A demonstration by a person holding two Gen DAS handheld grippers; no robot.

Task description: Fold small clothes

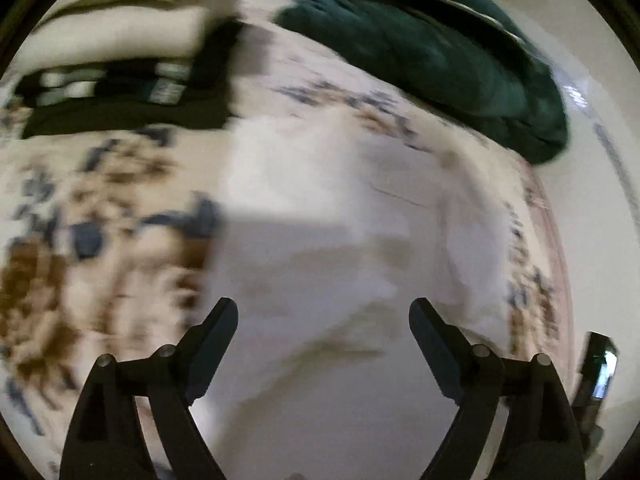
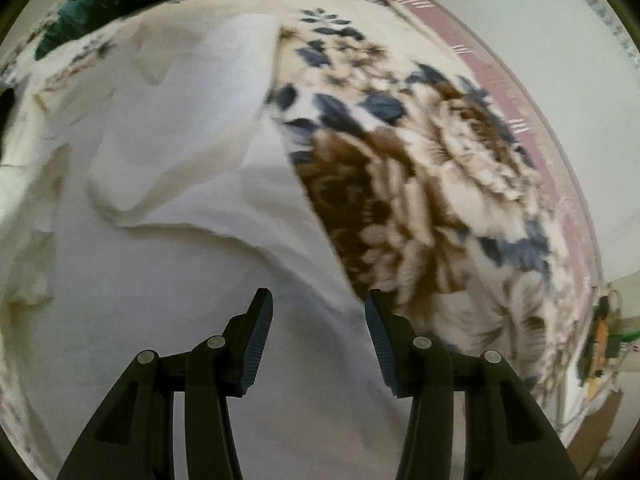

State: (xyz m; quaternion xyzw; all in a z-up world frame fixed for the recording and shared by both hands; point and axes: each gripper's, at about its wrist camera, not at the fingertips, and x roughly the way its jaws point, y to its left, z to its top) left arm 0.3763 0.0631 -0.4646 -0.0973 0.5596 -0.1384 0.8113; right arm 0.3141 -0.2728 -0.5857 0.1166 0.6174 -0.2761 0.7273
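Floral bedspread (image 2: pixel 420 184), brown and blue on cream, covers the bed and serves as the folding surface. Left tool (image 1: pixel 323 312) hovers spread wide, gripping nothing, with the white garment (image 1: pixel 320 208) directly below and ahead of its tips. Right tool (image 2: pixel 319 300) also released, half spread, over the same white garment (image 2: pixel 168 168), its right finger near the cloth's right edge where the bedspread shows. Garment lies wrinkled and partly bunched, likely laid out for squaring before a fold. Farther off in the left view: dark striped clothes (image 1: pixel 120 92) at upper left, probably set aside, and a green quilted cover (image 1: pixel 432 44) at the far side. Frames blurred; garment type unclear.
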